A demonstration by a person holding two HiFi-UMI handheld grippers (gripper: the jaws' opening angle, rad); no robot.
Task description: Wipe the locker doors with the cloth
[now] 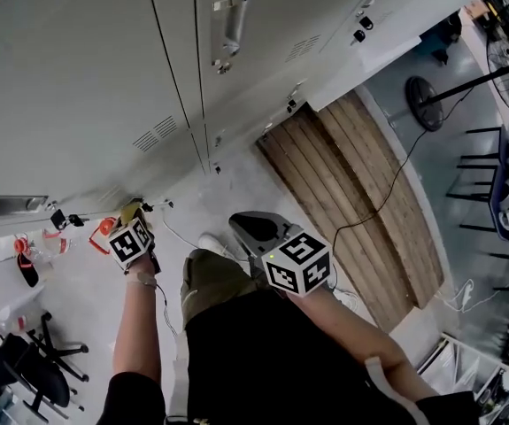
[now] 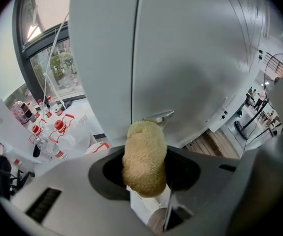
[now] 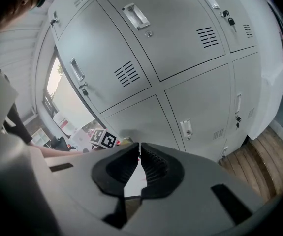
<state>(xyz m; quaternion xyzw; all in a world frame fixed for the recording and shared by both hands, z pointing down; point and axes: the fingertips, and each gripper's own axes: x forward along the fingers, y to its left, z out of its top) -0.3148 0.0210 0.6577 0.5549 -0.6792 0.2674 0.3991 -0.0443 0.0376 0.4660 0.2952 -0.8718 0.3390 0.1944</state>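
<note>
Your left gripper [image 1: 134, 220] clamps the bunched cloth [image 2: 143, 156] low beside the locker doors [image 2: 190, 58], ready to wipe (contact unclear). Right gripper [image 3: 139, 163], jaws together, empty, hangs back clear.

1 cloth [image 2: 143, 159]; roughly 8 locker doors [image 3: 131, 48].
</note>
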